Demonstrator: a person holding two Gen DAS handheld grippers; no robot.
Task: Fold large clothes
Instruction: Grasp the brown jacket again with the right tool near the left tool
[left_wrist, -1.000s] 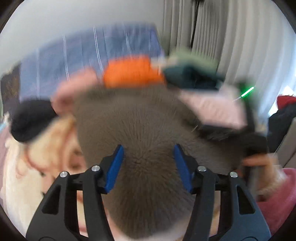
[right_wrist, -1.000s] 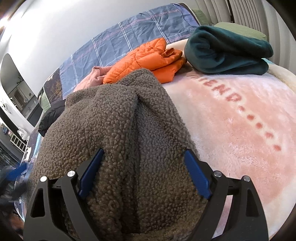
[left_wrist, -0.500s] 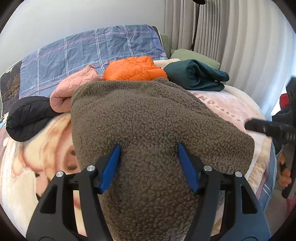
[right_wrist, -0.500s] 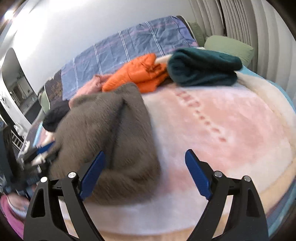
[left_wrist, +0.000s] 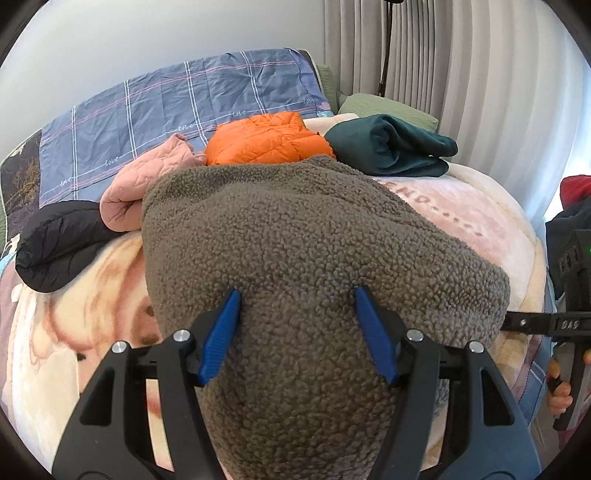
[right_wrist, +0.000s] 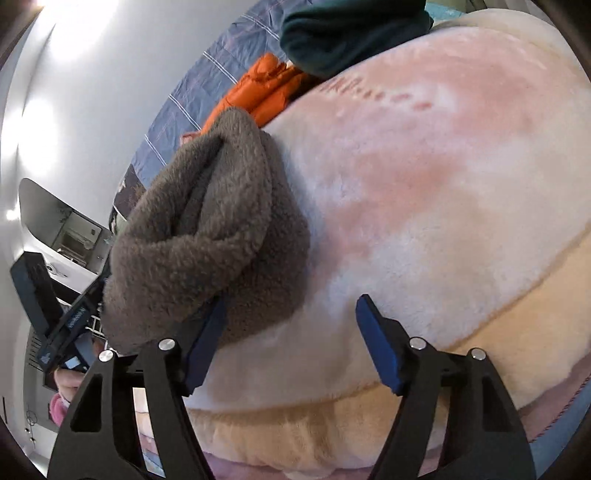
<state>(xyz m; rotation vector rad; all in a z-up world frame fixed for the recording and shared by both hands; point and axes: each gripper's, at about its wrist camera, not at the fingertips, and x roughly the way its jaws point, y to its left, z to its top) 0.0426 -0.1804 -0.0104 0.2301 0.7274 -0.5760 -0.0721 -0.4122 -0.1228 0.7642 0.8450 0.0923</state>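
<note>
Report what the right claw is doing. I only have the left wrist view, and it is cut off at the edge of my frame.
Observer: The right claw is open and grips nothing. Its jaws have just been closing, with mostly pink blanket between them.
Operator: Say where it sits against the garment.
Observer: The brown fleece lies to one side. One blue pad rests at the bundle's near edge, with a corner of fleece just inside the jaws. The other pad is clear, over the blanket.
Operator: Describe that end of the bundle.
Observer: It shows folded layers with a deep crease running between them.
</note>
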